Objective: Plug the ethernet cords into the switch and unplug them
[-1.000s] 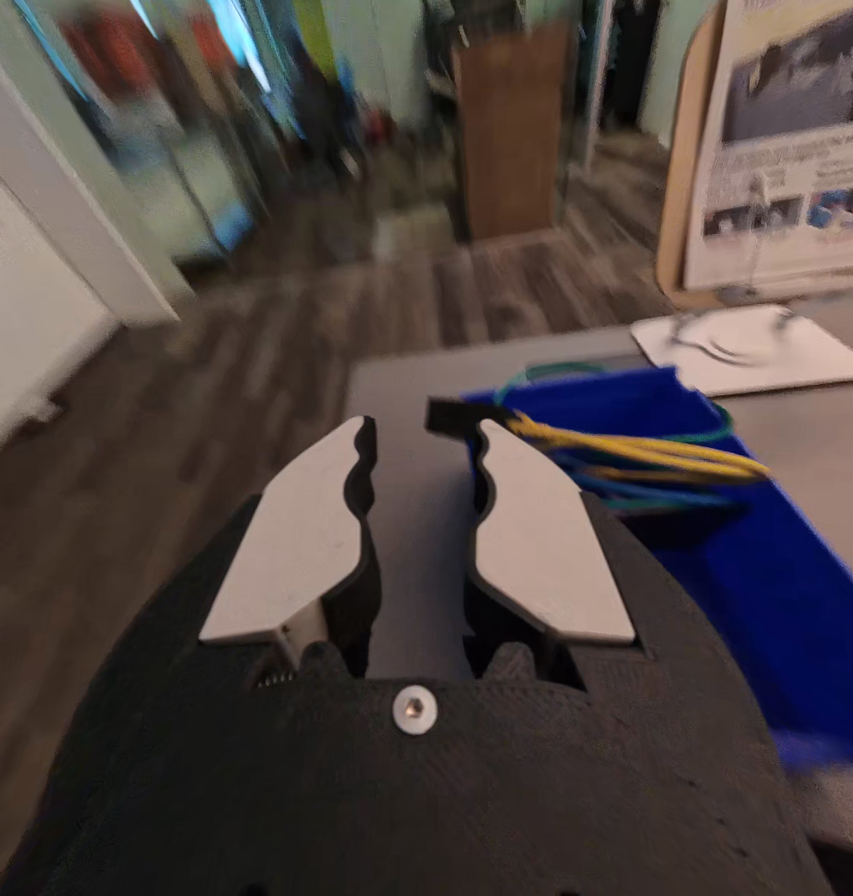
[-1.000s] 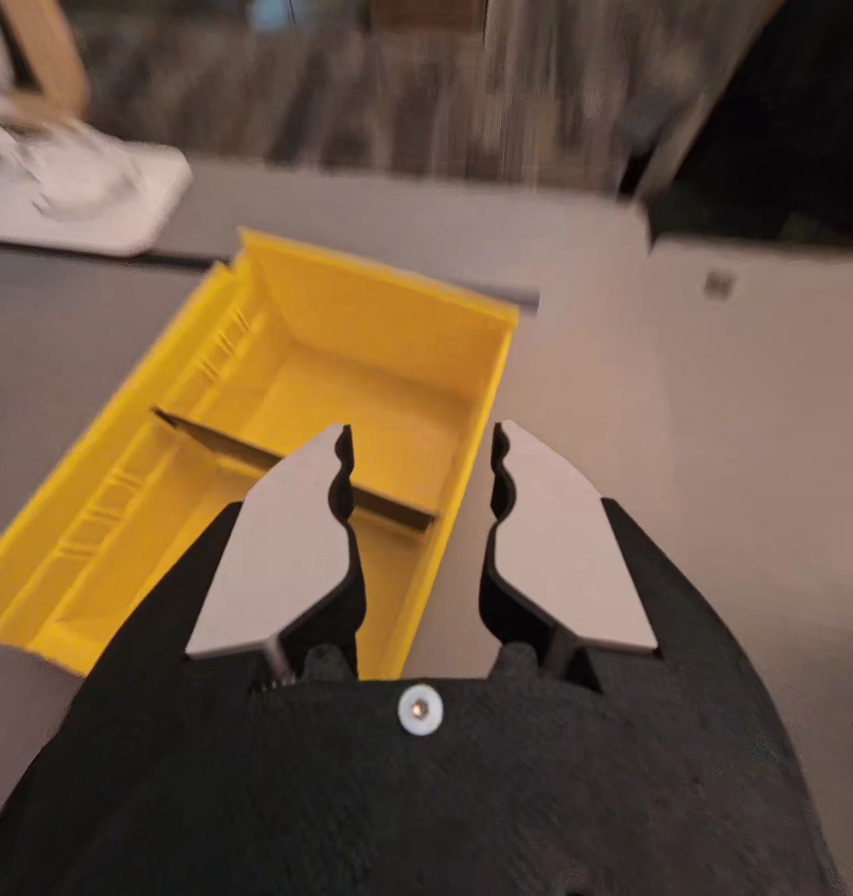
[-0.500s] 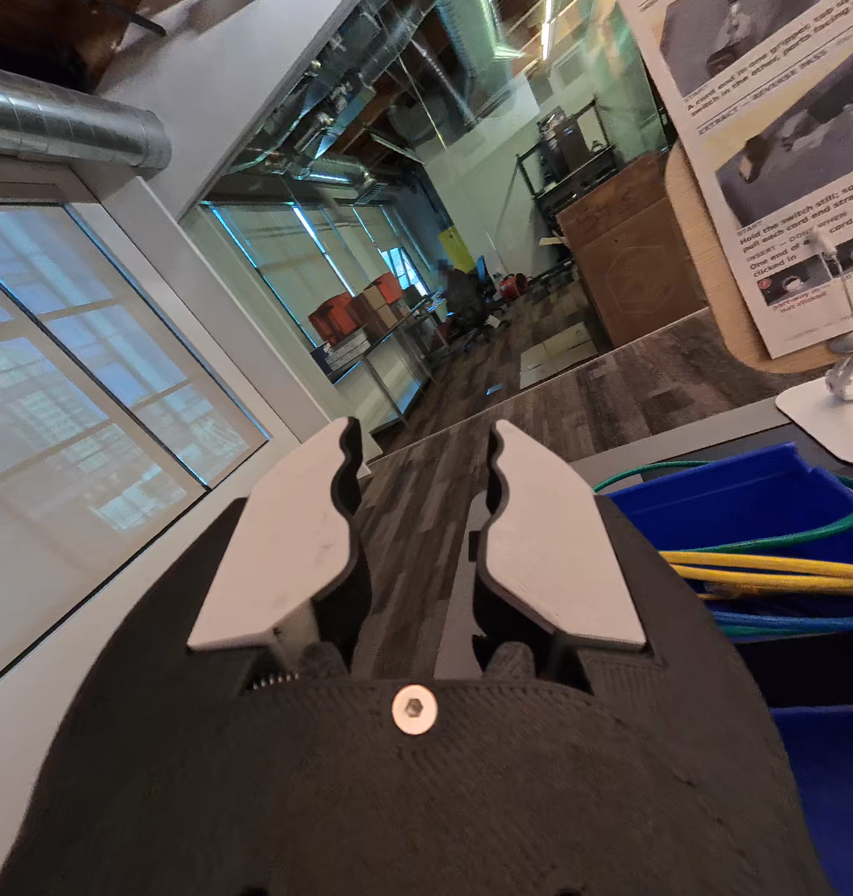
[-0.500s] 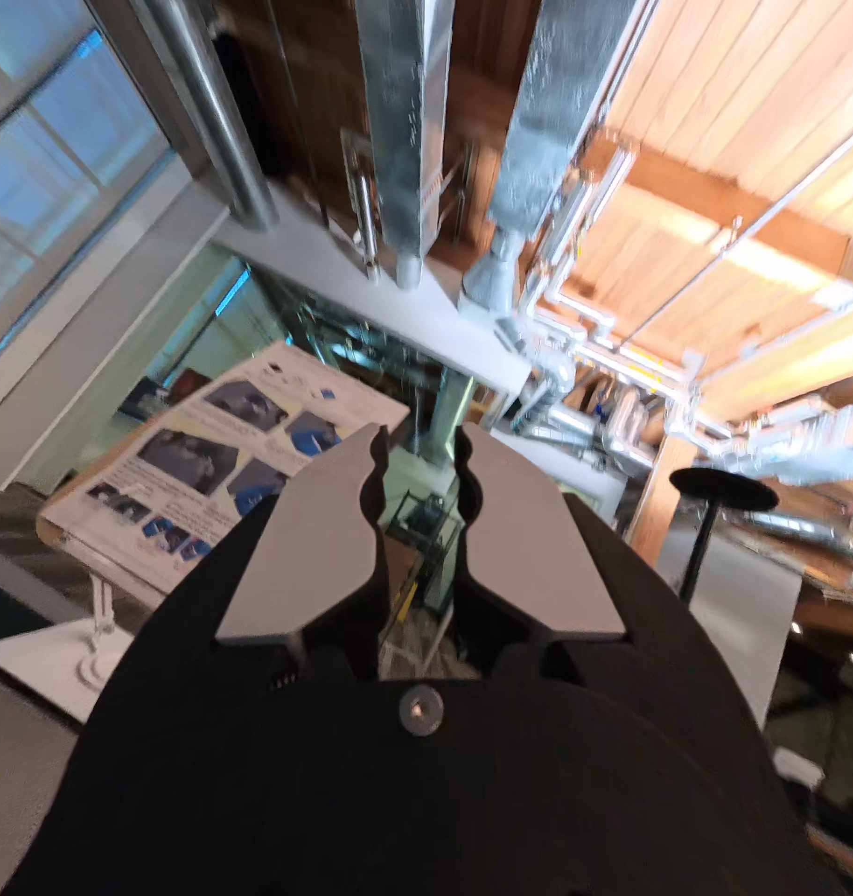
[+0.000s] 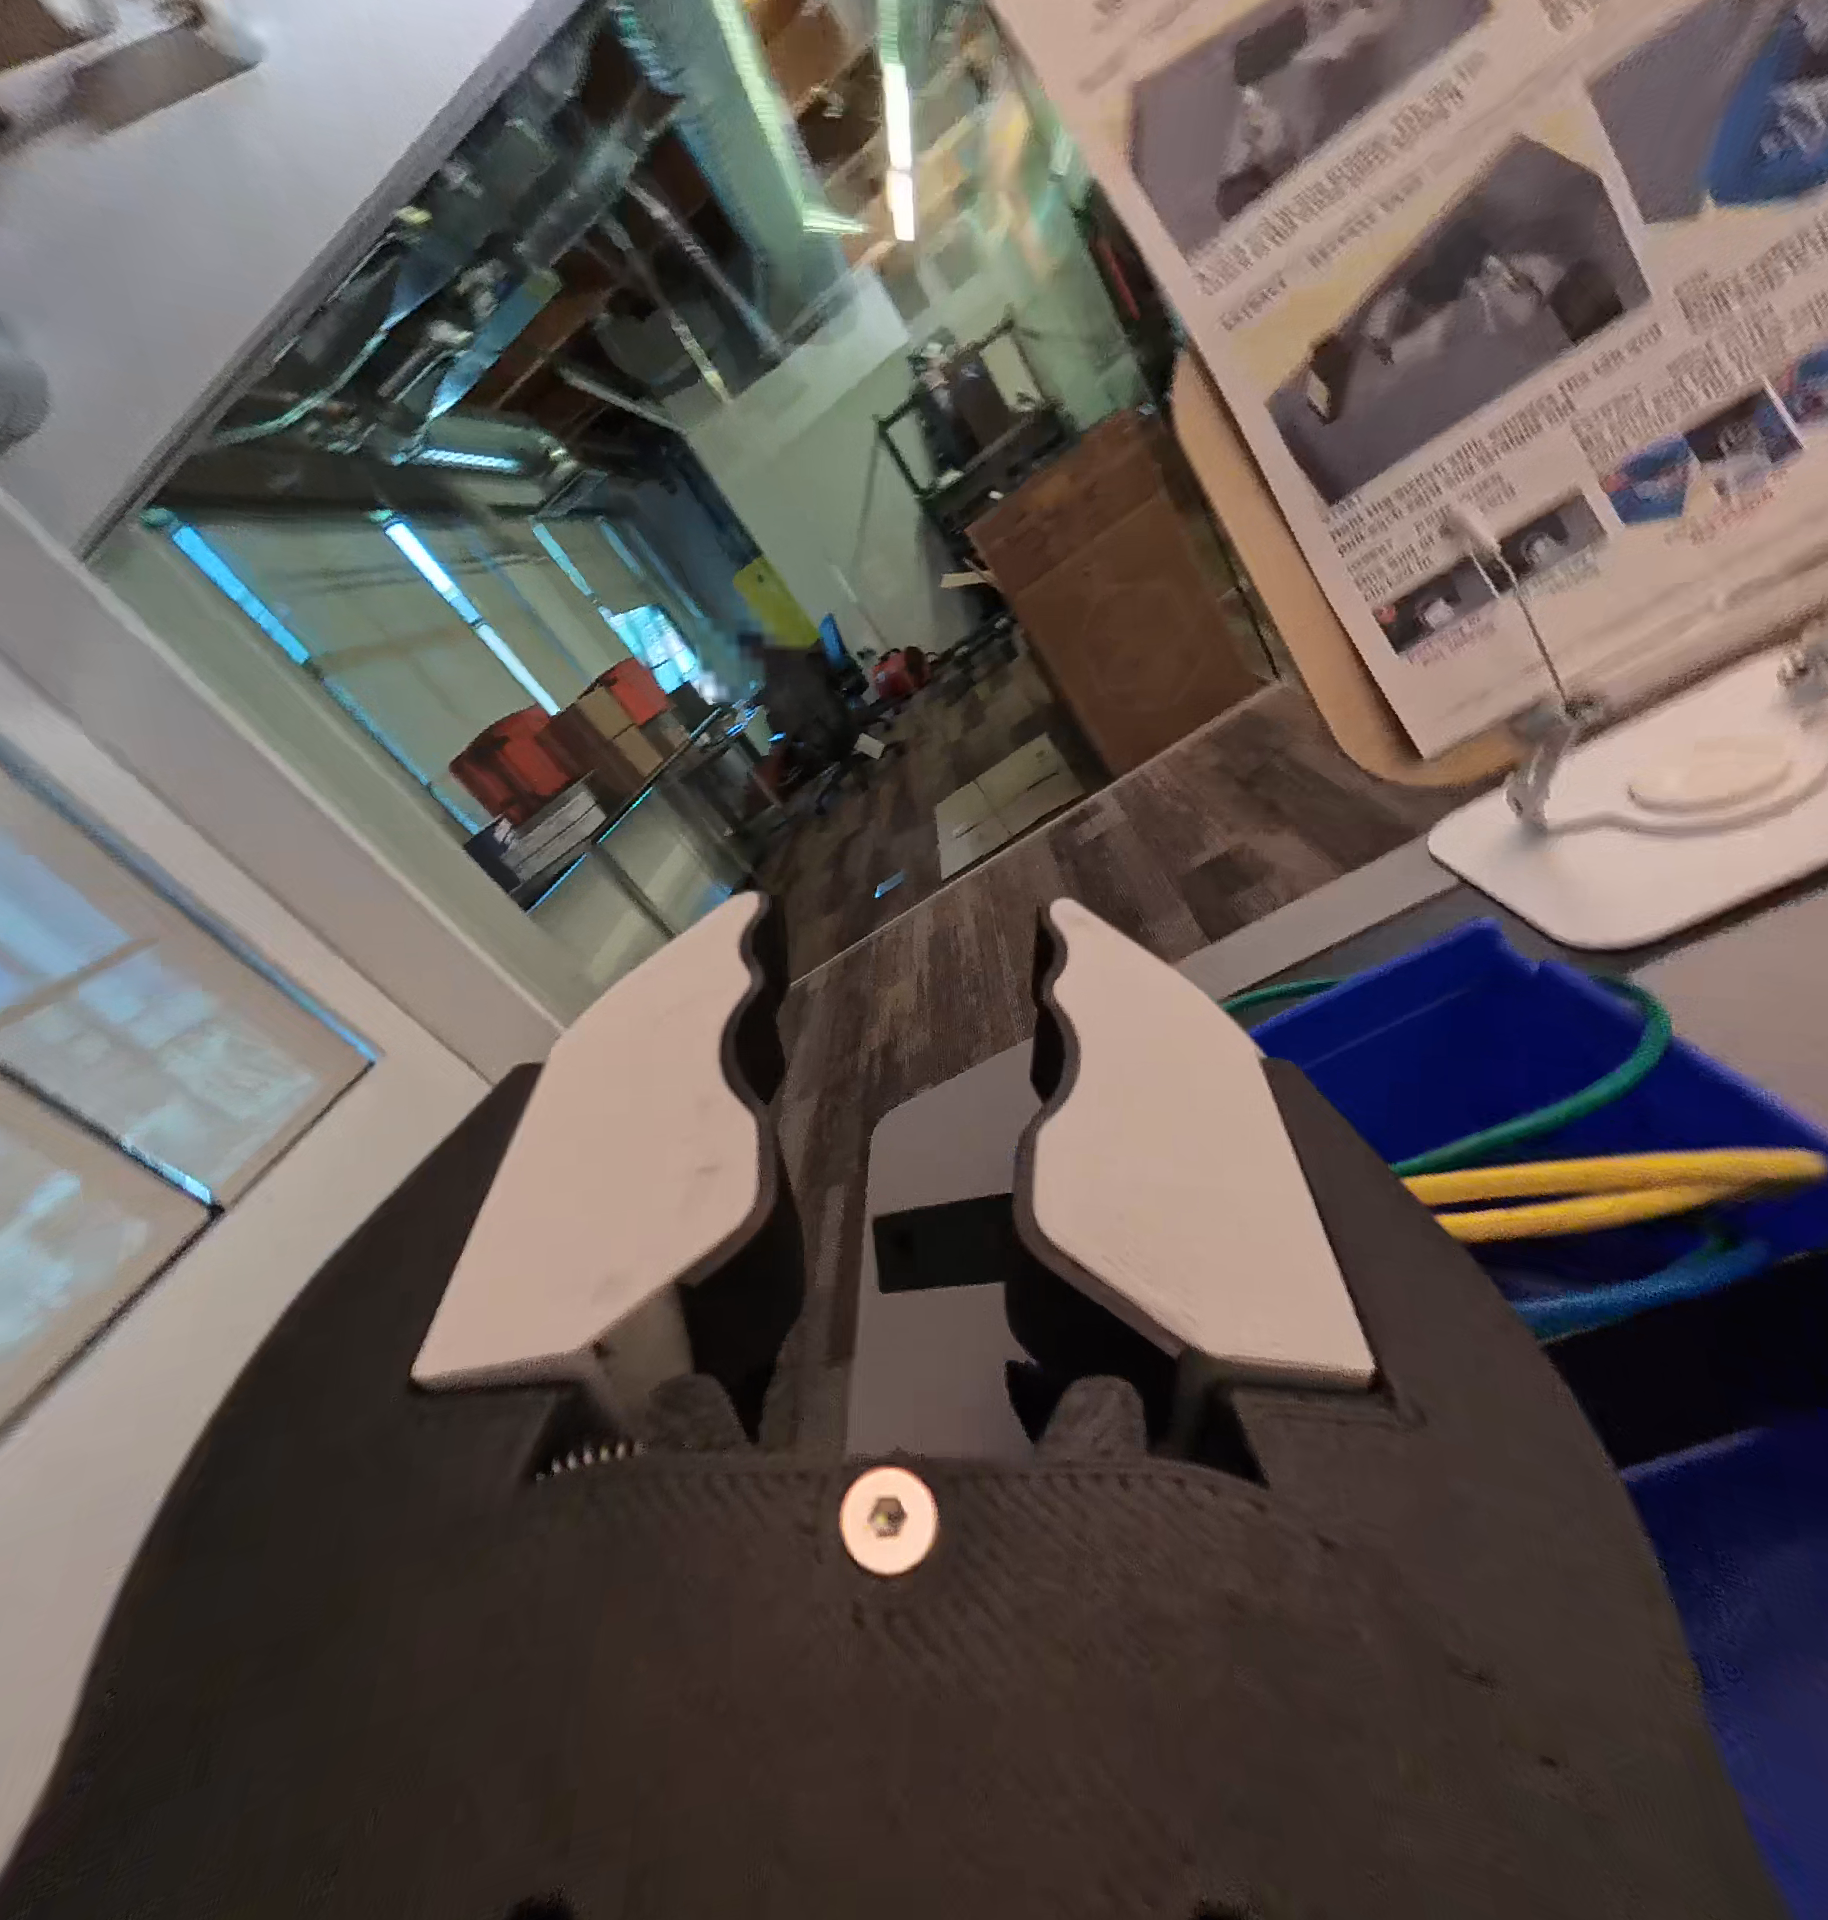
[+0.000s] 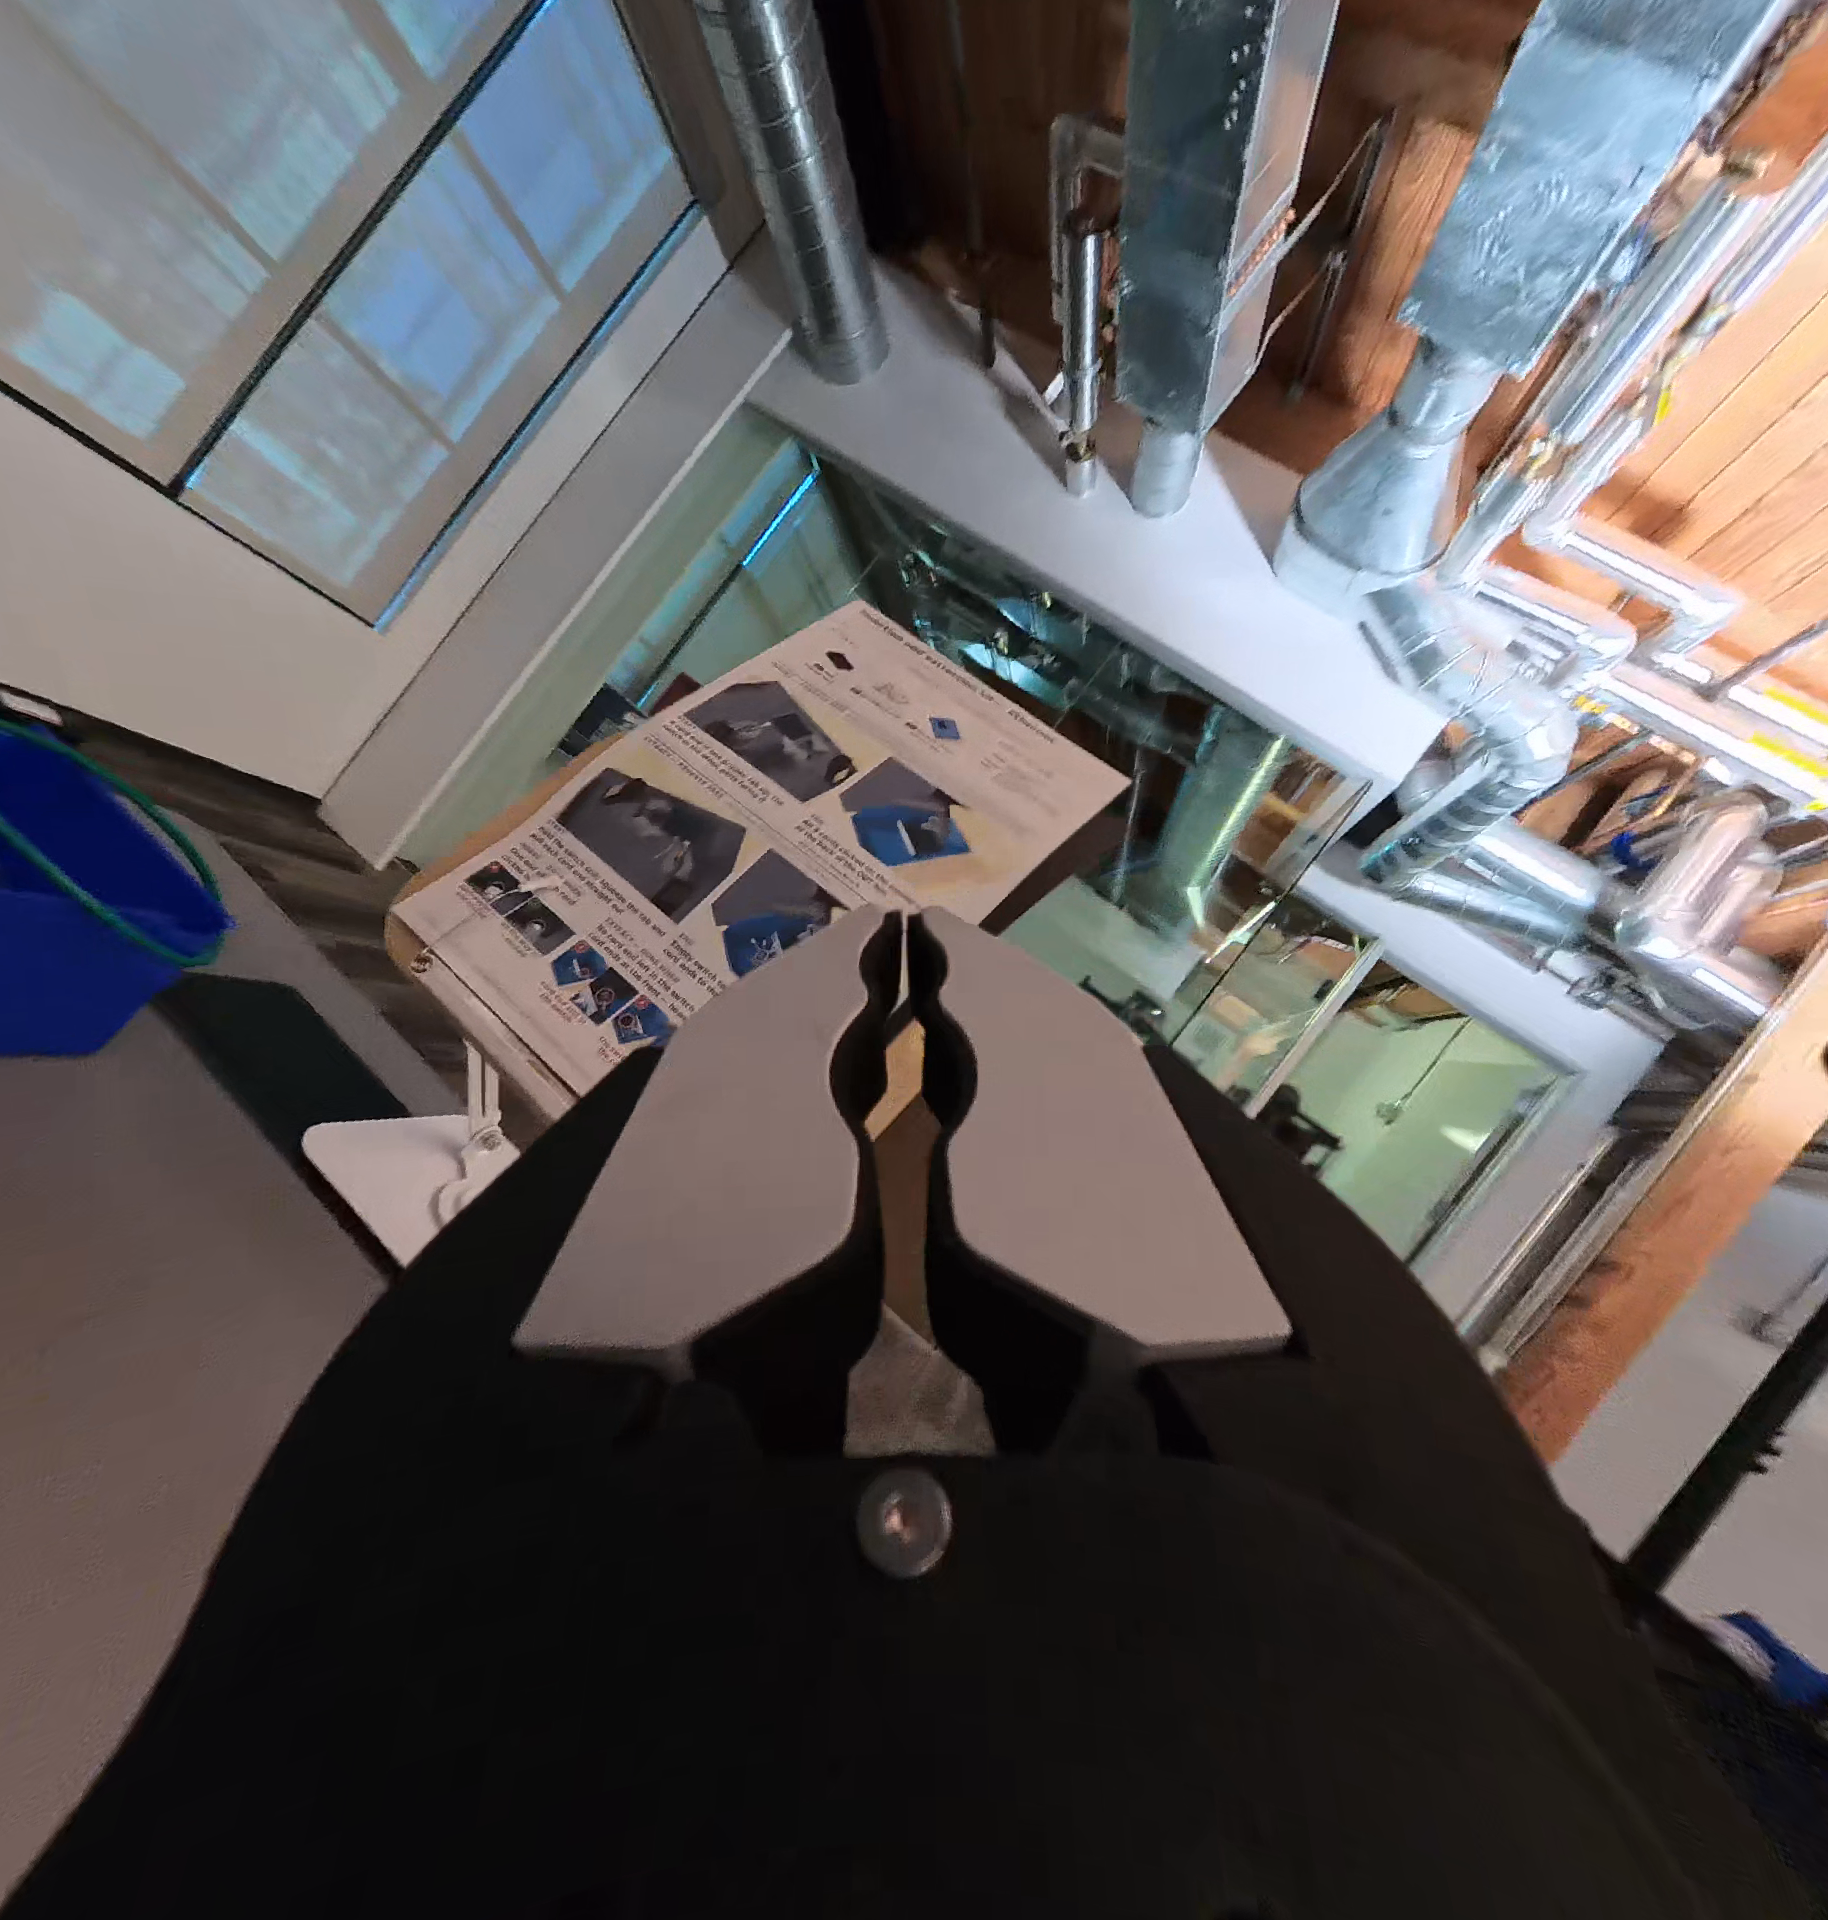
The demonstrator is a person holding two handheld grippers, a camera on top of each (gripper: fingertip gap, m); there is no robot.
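Tilting upward, both tools look past the work rather than at it. The left gripper [image 5: 902, 925] has its fingers parted with nothing between them; behind them a small black block [image 5: 941, 1242], possibly the switch, lies on the grey worktop [image 5: 1772, 966], though I cannot tell for sure. Just to its right a blue bin [image 5: 1461, 1049] holds the ethernet cords [image 5: 1616, 1184], yellow, green and blue, looped over its rim, likely stored there for picking. The right gripper [image 6: 904, 916] has its fingers nearly touching and empty, aimed at an instruction sheet [image 6: 785, 831] propped on a white stand [image 6: 390, 1153], seemingly for reference. Neither tool is near a cord yet.
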